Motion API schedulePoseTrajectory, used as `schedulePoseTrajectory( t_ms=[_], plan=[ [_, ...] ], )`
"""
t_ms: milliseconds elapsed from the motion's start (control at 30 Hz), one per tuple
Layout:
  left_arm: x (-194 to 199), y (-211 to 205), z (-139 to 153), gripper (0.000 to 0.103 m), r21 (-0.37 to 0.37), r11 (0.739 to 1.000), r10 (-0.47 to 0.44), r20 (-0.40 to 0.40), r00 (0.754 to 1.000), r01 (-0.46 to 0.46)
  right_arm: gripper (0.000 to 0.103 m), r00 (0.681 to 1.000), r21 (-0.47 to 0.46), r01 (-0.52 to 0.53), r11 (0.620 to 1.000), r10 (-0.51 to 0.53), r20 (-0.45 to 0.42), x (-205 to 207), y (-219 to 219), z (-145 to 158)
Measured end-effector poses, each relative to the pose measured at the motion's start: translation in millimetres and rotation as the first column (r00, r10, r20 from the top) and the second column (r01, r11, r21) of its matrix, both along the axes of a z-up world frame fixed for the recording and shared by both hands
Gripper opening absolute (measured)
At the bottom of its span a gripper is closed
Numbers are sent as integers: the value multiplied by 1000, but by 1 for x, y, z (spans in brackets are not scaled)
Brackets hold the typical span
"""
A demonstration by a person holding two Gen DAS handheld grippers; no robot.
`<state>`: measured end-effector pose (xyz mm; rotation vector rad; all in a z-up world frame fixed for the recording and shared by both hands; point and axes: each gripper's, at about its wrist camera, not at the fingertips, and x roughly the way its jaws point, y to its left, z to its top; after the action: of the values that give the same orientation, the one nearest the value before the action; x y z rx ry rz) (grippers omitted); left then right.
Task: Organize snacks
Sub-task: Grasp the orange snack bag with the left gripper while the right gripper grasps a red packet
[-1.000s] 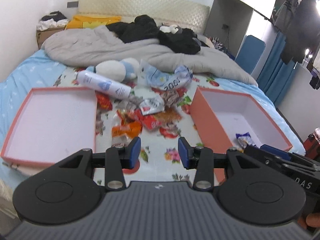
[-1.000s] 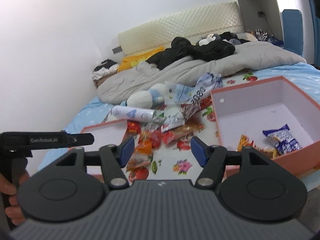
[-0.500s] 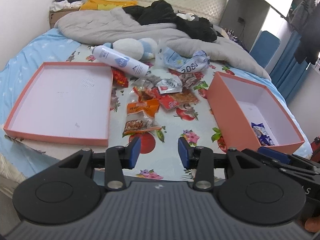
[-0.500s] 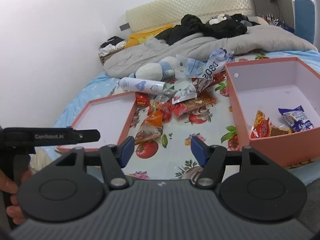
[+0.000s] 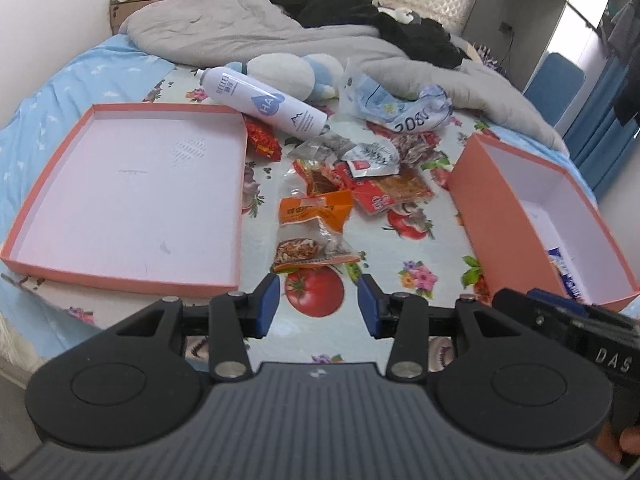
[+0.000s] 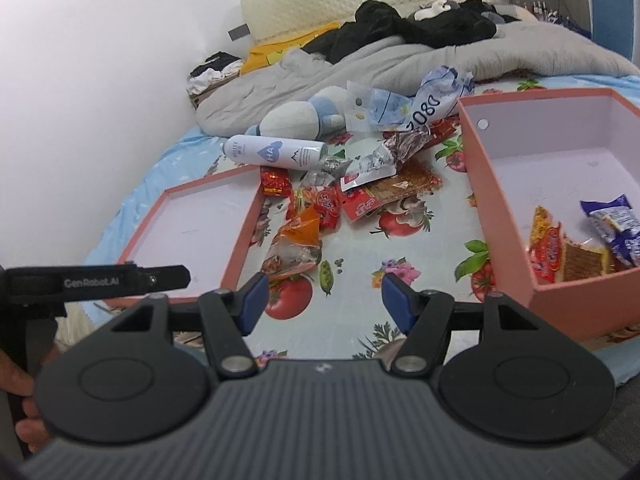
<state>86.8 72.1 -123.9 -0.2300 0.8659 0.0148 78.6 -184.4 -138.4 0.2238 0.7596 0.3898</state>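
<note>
A bed with a fruit-print sheet (image 5: 416, 248) fills both views, a grey duvet (image 5: 248, 28) bunched across the top of the frame. A shallow coral box lid (image 5: 132, 276) lies at the left of my left camera's view. A deeper coral box (image 6: 504, 216) sits at the right of my right camera's view, with a red-and-yellow packet (image 6: 546, 244) and a blue-and-white wrapper (image 6: 616, 220) in its lower corner. Between lid and box, at centre frame, lies the loose pile of snacks (image 5: 360, 176), with a white spray bottle (image 5: 264, 100) on its side just above it and a plush toy (image 5: 288, 74) behind that.

My left gripper (image 5: 319, 306) sits low at bottom centre, level and pointing up the bed, its blue pads (image 5: 269, 304) spread wide with nothing between them. An orange snack bag (image 5: 312, 232) lies just above the gap, apart from both pads.

My right gripper (image 6: 326, 306) is likewise low and level, fingers wide apart and empty. The same orange bag (image 6: 294, 248) lies just above its left pad (image 6: 252, 302); the box stands to the right of its right finger.
</note>
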Motion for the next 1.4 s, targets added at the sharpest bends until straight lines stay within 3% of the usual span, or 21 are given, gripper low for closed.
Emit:
schedulePoseTrajectory(
  t_ms=[333,533,900,1000,1100,1333,1400],
  plan=[
    [58,10,-35,58,4,1000,10,-62,998,-10,65,999,-9,-5,1000,5,-45,64,10,-26],
    [100,9,-57,68,2,1000,-16,-95,995,16,65,994,44,24,999,-19,-104,112,12,-52],
    [151,11,-93,68,-33,999,-37,-157,987,33,56,987,98,16,995,1,-163,168,28,-96],
    [160,10,-102,68,-40,999,-40,-172,984,33,47,983,102,29,994,-10,-182,180,31,-108],
    [168,8,-111,68,-42,998,-47,-181,982,40,43,981,117,37,992,-14,-194,191,34,-118],
    [176,3,-123,69,-56,998,-51,-177,983,42,43,970,198,98,975,-49,-237,209,37,-134],
    [177,6,-126,70,-76,997,-40,-183,982,26,31,967,199,112,974,-61,-246,212,39,-136]
  ],
)
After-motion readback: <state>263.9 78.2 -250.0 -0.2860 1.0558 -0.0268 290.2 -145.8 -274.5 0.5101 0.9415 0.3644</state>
